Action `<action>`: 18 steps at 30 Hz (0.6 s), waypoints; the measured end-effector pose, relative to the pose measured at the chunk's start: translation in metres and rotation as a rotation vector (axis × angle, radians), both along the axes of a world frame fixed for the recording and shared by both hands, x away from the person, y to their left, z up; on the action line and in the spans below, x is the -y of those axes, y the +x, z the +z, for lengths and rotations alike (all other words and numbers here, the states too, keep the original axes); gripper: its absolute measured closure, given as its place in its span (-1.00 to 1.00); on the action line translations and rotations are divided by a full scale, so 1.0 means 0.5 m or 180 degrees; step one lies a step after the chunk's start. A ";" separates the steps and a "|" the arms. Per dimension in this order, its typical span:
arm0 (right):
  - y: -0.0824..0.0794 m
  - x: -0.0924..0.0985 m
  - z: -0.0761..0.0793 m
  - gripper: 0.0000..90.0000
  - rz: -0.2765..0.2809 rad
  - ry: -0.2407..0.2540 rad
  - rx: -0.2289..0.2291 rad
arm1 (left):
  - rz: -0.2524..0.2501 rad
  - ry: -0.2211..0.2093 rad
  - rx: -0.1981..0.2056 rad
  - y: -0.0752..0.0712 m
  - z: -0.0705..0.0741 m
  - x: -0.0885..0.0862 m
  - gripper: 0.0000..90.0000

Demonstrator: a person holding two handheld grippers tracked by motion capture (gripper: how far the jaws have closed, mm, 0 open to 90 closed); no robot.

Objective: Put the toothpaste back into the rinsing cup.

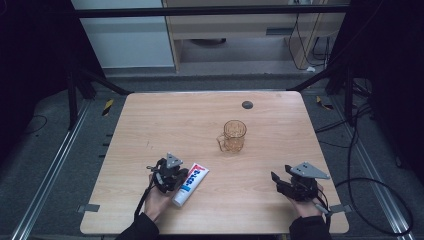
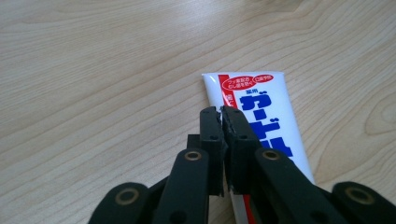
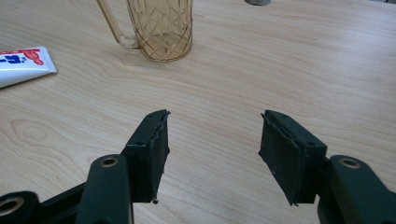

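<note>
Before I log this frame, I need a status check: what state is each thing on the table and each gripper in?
Tube: lying flat on the table, crimped end toward the mug.
Mug: upright, looks empty, handle toward the left.
Left gripper: jaws nearly shut, over the tube, nothing seen between the pads.
Right gripper: jaws open, nothing between them.

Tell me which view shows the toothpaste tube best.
The left gripper view: the toothpaste tube is close, its flat end and print clear, though the black jaws cover part. The high view shows the whole tube small beside the left gripper. The right gripper view catches one end.
</note>
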State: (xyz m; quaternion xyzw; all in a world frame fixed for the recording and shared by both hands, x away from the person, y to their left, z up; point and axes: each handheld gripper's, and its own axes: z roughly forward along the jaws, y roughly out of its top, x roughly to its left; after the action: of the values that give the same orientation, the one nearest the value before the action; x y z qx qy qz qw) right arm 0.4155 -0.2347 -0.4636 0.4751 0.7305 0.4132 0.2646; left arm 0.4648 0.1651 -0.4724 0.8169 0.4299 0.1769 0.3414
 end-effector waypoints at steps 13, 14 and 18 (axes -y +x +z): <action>0.000 0.009 -0.002 -0.11 -0.0040 0.0007 0.0014 | -0.0112 -0.0113 0.0072 -0.011 0.090 -0.016 0.10; 0.000 0.009 -0.002 -0.11 -0.0044 0.0016 0.0007 | -0.0116 -0.0108 0.0062 -0.012 0.093 -0.016 0.03; -0.001 0.011 -0.002 -0.13 -0.0057 0.0027 -0.0005 | -0.0152 -0.0106 0.0009 -0.011 0.112 -0.013 -0.15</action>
State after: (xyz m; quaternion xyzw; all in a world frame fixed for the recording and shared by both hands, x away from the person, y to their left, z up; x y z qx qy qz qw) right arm 0.4150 -0.2400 -0.4646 0.4830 0.7246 0.4135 0.2657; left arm 0.4592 0.1714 -0.4165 0.8209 0.4126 0.1627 0.3597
